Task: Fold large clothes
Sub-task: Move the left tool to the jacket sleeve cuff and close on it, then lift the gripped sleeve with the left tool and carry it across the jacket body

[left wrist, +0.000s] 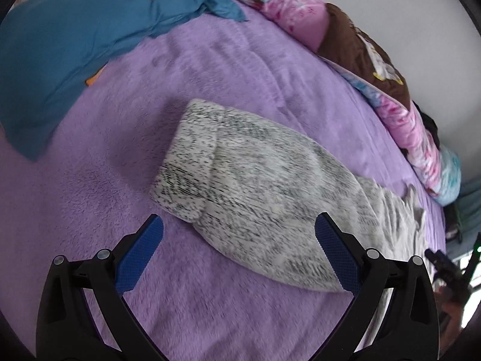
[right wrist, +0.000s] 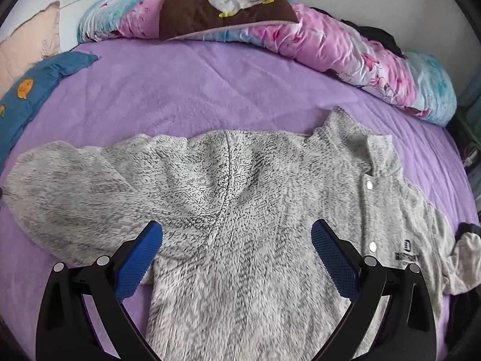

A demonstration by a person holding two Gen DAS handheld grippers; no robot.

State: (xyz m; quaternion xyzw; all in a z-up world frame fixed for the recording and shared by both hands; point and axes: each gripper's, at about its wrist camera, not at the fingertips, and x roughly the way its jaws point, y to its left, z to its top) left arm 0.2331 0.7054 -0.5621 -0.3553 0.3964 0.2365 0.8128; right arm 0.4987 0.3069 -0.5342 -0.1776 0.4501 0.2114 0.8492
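A grey speckled fleece pullover (right wrist: pixel 240 195) lies spread flat on the purple blanket (right wrist: pixel 195 90), collar and snap buttons at the right, one sleeve stretched out to the left. In the left wrist view that sleeve (left wrist: pixel 240 186) lies across the blanket (left wrist: pixel 90 210), its cuff end pointing up-left. My left gripper (left wrist: pixel 239 240) is open and empty, hovering just above the sleeve's near edge. My right gripper (right wrist: pixel 237 246) is open and empty, hovering over the pullover's shoulder seam and body.
A blue pillow with orange prints (left wrist: pixel 75 45) lies at the blanket's left end. A rolled pink and turquoise quilt (right wrist: pixel 345 51) with a brown cushion (right wrist: pixel 225 9) lines the wall side. Dark items (left wrist: pixel 451 270) lie past the bed's right edge.
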